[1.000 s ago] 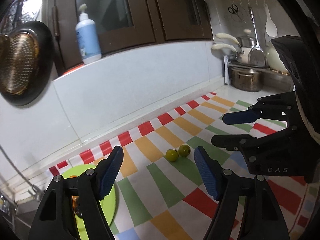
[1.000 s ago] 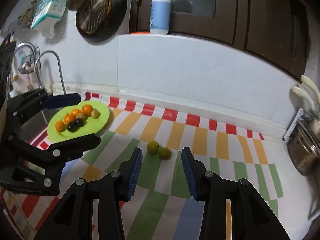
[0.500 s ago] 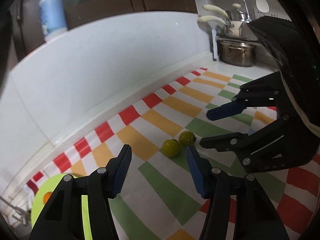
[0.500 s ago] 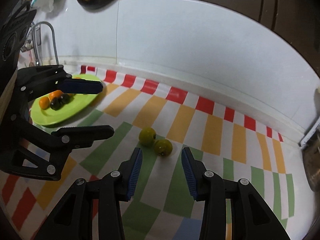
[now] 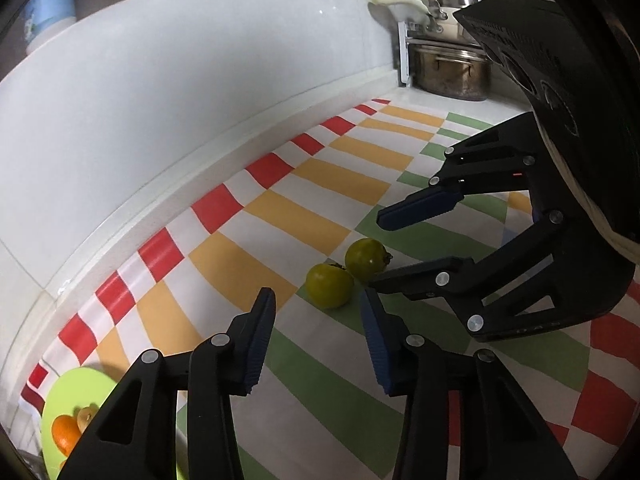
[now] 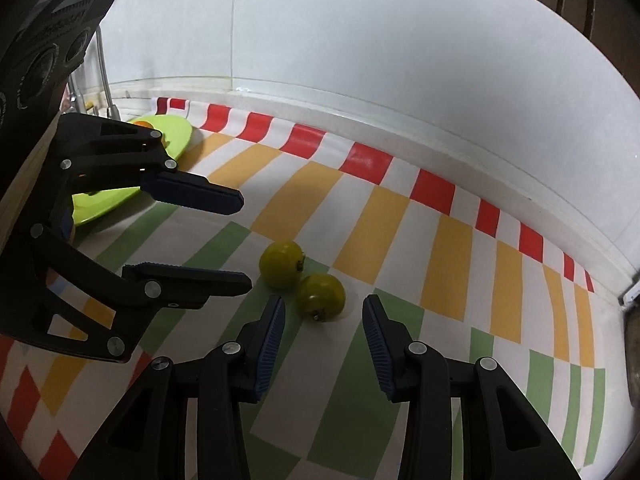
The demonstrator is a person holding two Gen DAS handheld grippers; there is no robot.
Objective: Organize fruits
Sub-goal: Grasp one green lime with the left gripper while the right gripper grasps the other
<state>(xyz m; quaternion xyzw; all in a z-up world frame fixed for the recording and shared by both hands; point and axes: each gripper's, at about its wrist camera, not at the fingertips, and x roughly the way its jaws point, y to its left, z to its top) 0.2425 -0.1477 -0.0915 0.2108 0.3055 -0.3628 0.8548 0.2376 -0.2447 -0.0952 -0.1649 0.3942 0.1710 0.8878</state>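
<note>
Fingers of the left claw stand nearest in the left wrist view, black with blue pads, set wide apart and holding nothing. Just beyond their tips lie two green fruits on the checkered cloth that covers the bench. The nearer green fruit sits just beyond the gap between the left fingers, and the second green fruit touches it on the far right side. The right claw comes in from the right, also open and empty, with its lower finger next to the second fruit; I cannot tell if it touches.

From the right wrist view, the right claw has its two pads apart, and the second green fruit lies between the tips, a little ahead of them, with its stem end turned toward the camera. The other fruit is just behind it to the left, and the two touch. The left claw reaches in from the left side, its lower finger tip close to this fruit.

Farther left, near the cloth edge, the green plate holds orange fruits. A steel pot stands far at the right end, against the white wall.
</note>
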